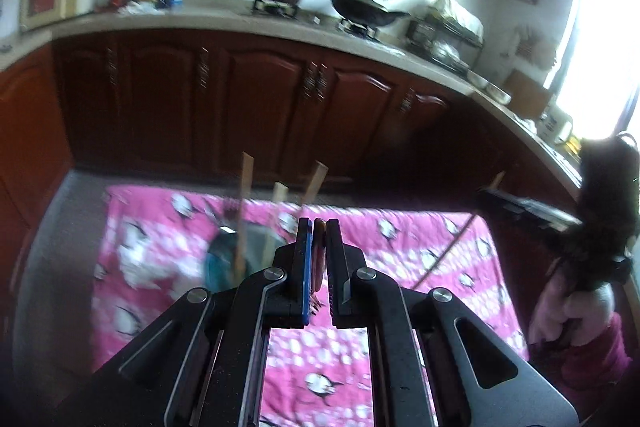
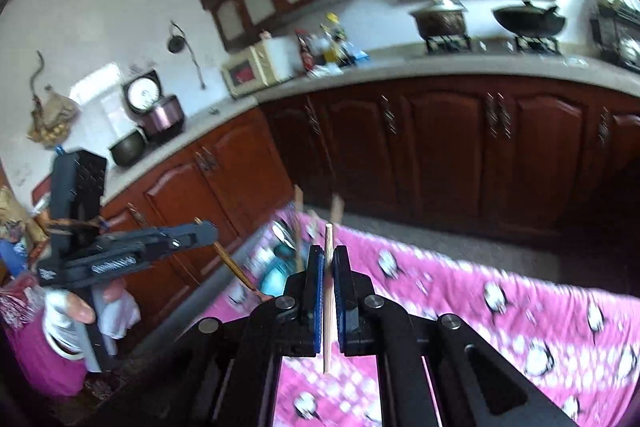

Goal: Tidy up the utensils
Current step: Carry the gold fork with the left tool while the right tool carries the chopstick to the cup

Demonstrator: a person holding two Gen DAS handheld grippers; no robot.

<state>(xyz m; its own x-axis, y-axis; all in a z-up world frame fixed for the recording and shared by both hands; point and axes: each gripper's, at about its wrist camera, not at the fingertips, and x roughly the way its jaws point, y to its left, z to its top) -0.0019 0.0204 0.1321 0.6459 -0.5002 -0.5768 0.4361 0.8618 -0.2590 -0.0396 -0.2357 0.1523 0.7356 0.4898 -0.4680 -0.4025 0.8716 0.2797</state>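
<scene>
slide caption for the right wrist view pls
Right gripper clamps a pale chopstick above the pink cloth; left gripper holds a brown utensil.

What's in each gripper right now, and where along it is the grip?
Right gripper pinches a pale chopstick around mid-length. Left gripper pinches a brown wooden utensil near its end; exact type unclear.

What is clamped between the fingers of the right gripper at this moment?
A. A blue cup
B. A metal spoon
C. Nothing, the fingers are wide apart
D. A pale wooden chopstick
D. In the right wrist view the right gripper has its fingers closed on a thin pale chopstick that runs upright between them, sticking out above and below the pads, over the pink cloth.
</scene>
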